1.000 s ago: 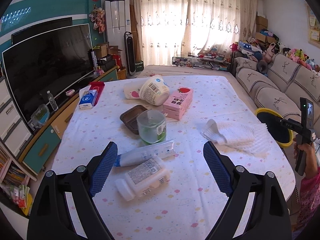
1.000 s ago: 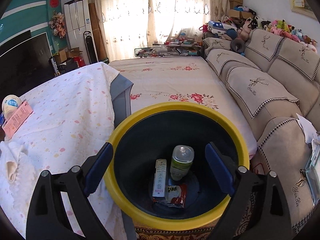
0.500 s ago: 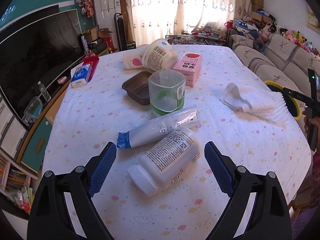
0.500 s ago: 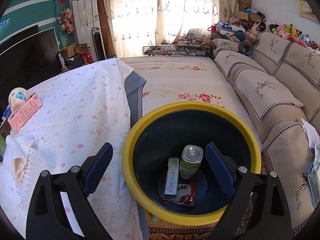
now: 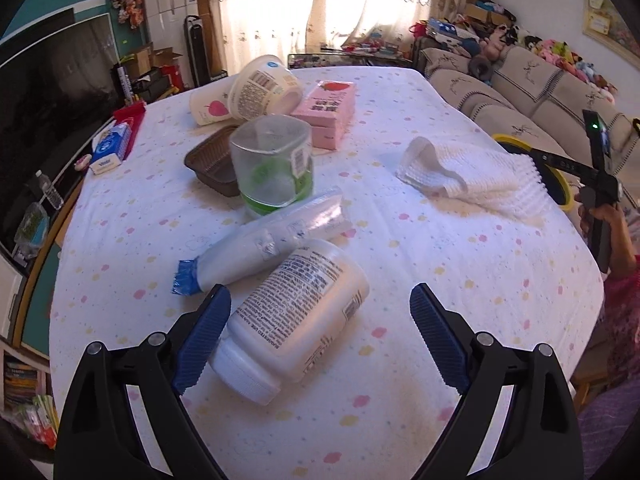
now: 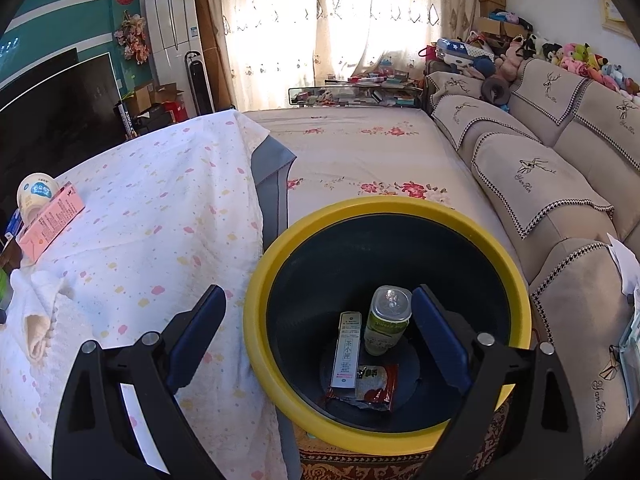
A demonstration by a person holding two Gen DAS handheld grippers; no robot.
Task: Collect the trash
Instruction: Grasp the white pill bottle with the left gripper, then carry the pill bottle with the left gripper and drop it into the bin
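We hold the left claw (image 5: 320, 332) spread wide and empty over the counter (image 5: 460, 280), and the white jar (image 5: 292, 320) lies on its side between the jaws, nearer the left pad, which seems to touch or nearly touch it. Its long axis runs slantwise, cap toward us and to the left, so the jaws meet it askew. Our right claw (image 6: 320, 340), likewise open and empty, hangs by the yellow-rimmed bin (image 6: 256, 320), well away from the jar. The jar's underside and far end are hidden.
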